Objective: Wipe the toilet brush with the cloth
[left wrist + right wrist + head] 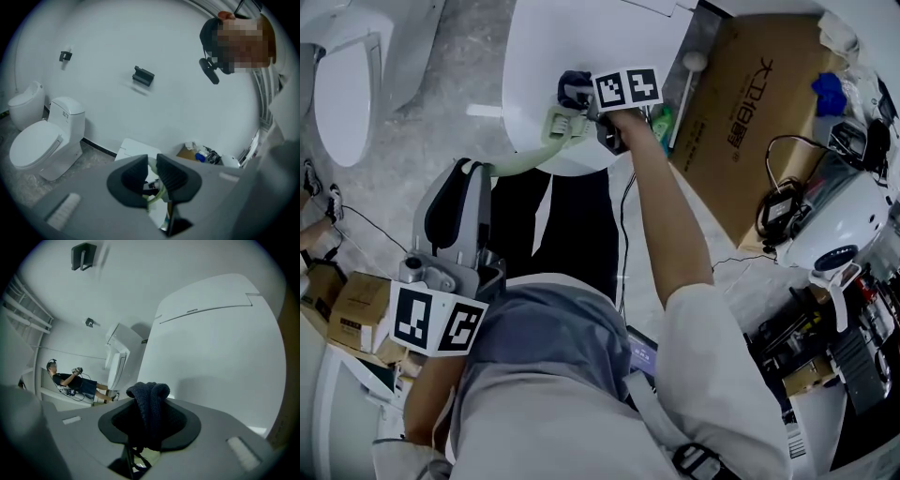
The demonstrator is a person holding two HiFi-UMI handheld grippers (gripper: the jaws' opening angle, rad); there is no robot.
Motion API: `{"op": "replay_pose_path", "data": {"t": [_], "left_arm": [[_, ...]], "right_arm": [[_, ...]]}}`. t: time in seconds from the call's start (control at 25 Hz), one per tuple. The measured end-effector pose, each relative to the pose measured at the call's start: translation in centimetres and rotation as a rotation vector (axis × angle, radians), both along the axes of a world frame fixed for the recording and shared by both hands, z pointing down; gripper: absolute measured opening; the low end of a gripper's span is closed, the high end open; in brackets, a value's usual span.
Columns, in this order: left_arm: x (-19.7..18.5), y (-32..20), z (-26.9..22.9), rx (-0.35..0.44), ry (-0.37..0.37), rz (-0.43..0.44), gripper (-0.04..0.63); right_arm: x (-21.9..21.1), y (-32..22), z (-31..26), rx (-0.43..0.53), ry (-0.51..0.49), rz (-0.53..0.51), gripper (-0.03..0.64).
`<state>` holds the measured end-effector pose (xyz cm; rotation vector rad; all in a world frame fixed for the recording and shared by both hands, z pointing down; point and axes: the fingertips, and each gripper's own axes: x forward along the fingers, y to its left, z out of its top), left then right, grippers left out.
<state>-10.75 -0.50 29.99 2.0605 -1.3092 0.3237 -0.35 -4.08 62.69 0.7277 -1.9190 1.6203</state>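
As I look down in the head view, my left gripper (469,174) sits low at the left, its jaws closed on the pale green plastic toilet brush (521,159), whose thin handle runs up and to the right to its head, over the big white ceramic toilet body (581,47). My right gripper (587,99) reaches in from the right with the dark blue knitted cloth (573,89) bunched in its jaws, and the cloth lies against the head end of the brush. A brown cardboard box with printed lettering (750,122) stands to the right, and a second white toilet (337,94) is at the upper left. From the left gripper view, the left gripper (151,160) has its two dark jaws drawn close, with the pale green handle (156,196) pinched in the narrow slot between them; beyond stand a white toilet (42,145) and a white wall. From the right gripper view, the right gripper (149,417) is clamped on the cloth (150,394), which bulges up out of the jaws before the white toilet body (211,348).
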Motion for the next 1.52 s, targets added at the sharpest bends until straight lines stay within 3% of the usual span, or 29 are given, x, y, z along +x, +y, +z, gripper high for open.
{"op": "replay_pose_path", "data": {"t": [0.32, 0.72, 1.28, 1.52], "left_arm": [[-0.2, 0.1, 0.2, -0.02, 0.008, -0.029, 0.0], [-0.1, 0.0, 0.2, -0.028, -0.002, -0.053, 0.0], [-0.1, 0.2, 0.2, -0.021, -0.029, -0.036, 0.0], [-0.1, 0.2, 0.2, -0.012, -0.045, -0.032, 0.0]], "right_arm": [[1.3, 0.4, 1.9, -0.014, 0.031, -0.029, 0.121], [3.4, 1.1, 3.2, -0.03, 0.041, 0.017, 0.121], [6.3, 2.7, 4.3, -0.119, -0.028, 0.261, 0.121], [7.4, 3.6, 4.7, -0.14, -0.038, 0.318, 0.121]]}}
